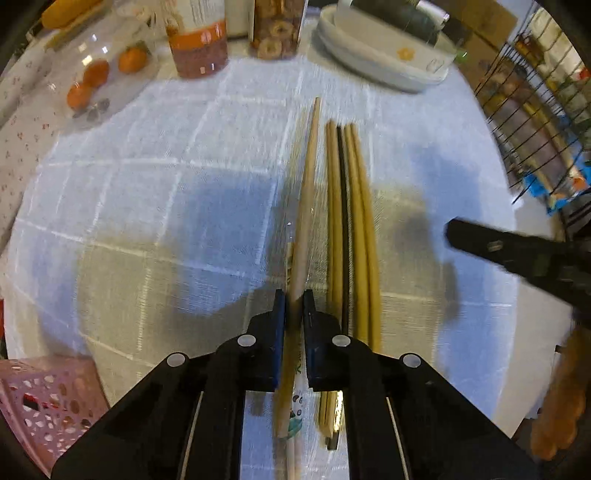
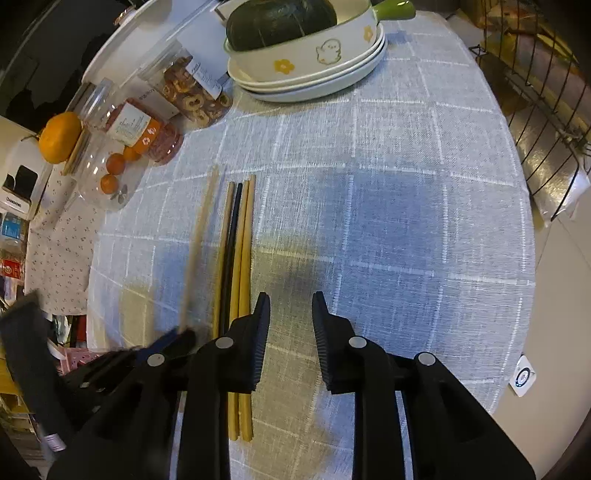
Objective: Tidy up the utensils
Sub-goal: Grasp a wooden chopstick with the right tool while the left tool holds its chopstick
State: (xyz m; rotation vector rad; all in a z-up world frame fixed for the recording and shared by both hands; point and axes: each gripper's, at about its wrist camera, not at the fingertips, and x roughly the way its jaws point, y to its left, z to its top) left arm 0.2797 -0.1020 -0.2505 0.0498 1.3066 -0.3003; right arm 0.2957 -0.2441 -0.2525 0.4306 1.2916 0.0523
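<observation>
My left gripper (image 1: pixel 294 295) is shut on a pale wooden chopstick (image 1: pixel 308 192) and holds it lengthwise, just left of a row of chopsticks (image 1: pixel 351 221) on the grey checked tablecloth: yellow ones and one black one, side by side. In the right wrist view the same row (image 2: pixel 236 251) lies left of my right gripper (image 2: pixel 290 299), which is open and empty over the cloth. The pale chopstick (image 2: pixel 199 236) shows blurred, with the left gripper (image 2: pixel 181 338) at its near end. My right gripper's finger (image 1: pixel 491 245) shows at the right of the left wrist view.
Stacked white dishes holding a dark green squash (image 2: pixel 280 22) stand at the back. Clear snack jars (image 2: pixel 188 92), a clear container with small oranges (image 2: pixel 112 166) and a large orange (image 2: pixel 59 136) stand back left. A pink perforated basket (image 1: pixel 44 398) is near left. A wire rack (image 2: pixel 546 122) stands right.
</observation>
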